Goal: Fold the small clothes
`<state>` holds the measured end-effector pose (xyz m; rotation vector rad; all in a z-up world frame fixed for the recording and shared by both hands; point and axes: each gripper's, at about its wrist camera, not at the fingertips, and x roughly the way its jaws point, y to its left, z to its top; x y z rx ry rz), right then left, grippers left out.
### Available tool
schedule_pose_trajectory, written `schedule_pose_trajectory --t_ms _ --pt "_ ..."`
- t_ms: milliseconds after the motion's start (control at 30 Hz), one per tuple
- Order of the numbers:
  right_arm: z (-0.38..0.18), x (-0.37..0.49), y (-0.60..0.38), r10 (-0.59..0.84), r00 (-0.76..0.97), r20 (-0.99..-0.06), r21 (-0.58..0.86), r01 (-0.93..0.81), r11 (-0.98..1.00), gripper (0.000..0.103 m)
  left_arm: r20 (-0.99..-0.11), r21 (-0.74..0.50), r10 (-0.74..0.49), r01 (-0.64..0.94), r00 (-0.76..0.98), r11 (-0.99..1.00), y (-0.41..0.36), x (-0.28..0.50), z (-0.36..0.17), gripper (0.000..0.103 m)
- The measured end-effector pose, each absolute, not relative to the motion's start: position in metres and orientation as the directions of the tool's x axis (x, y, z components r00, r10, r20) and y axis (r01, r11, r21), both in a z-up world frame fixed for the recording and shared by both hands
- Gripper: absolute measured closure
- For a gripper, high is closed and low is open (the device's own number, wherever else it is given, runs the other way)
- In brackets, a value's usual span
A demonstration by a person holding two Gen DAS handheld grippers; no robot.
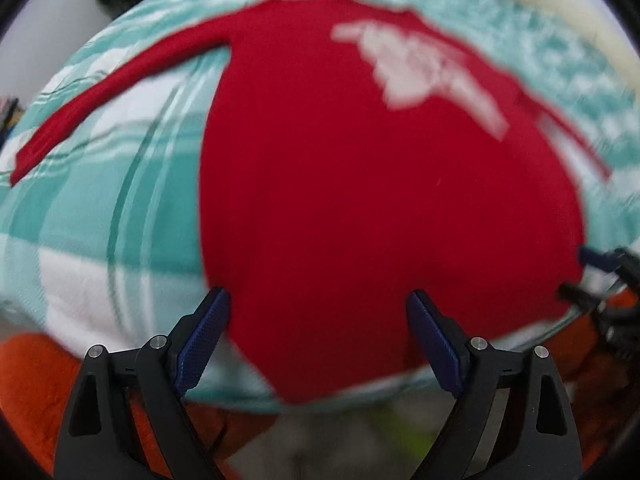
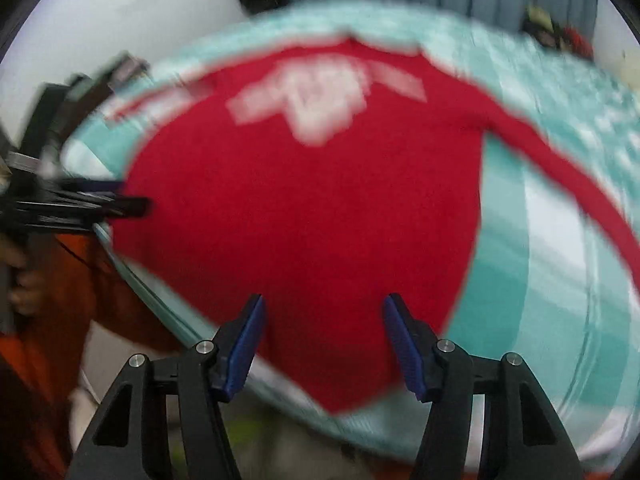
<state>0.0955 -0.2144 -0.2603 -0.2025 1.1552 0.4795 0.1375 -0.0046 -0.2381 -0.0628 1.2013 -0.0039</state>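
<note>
Nearest, we note both grippers hovering over the near hem with nothing between the fingers. The left gripper (image 1: 318, 300) has its jaws spread wide; the right gripper (image 2: 324, 304) is also open, a little narrower. Their blue pads (image 1: 202, 340) look ribbed and rubbery.

Just beyond them lies the red shirt (image 1: 340, 200), flat and face up on the teal-and-white checked cloth (image 1: 100, 220). Its near hem reaches almost to the cloth's near edge. We judge the task barely begun: the body is spread out and no fold is visible.

Farther out, one long sleeve (image 1: 120, 92) stretches away to the left, narrow and straight. The other sleeve (image 2: 560, 168) trails right. At the far end, a white chest print (image 1: 416, 72) is blurred beyond reading. The fabric looks soft, matte, knit-like, and the cloth under it plush.
</note>
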Motion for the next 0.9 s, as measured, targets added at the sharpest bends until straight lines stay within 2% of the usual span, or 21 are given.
schedule_pose_trajectory --t_ms 167,333,500,600,767,900 --pt "-0.269 0.09 -0.231 0.262 0.283 -0.923 0.133 -0.403 0.905 0.049 -0.971 -0.094 -0.065 -0.116 0.229 0.989 0.011 0.142 -0.263 0.009" --pt "-0.274 0.086 -0.227 0.23 0.297 -0.927 0.082 -0.437 0.896 0.047 -0.975 -0.105 -0.074 -0.14 0.21 0.985 0.016 0.144 -0.262 0.008" --pt "-0.286 0.092 -0.244 0.222 0.212 -0.952 0.128 -0.385 0.914 0.041 -0.982 -0.103 -0.073 -0.174 0.173 0.979 0.02 0.138 -0.256 0.01" --pt "-0.28 0.093 -0.264 0.246 0.193 -0.95 0.182 -0.299 0.937 0.042 -0.964 -0.164 -0.107 -0.227 0.244 0.96 0.034 0.122 -0.232 0.011" --pt "-0.244 0.087 -0.301 0.236 0.358 -0.903 0.19 -0.159 0.969 0.042 -0.898 -0.263 -0.108 -0.324 0.426 0.909 0.064 0.097 -0.189 0.011" --pt "-0.219 0.095 -0.304 0.28 0.476 -0.834 0.234 -0.153 0.96 0.042 -0.885 -0.259 -0.094 -0.315 0.456 0.913 0.068 0.107 -0.178 0.011"
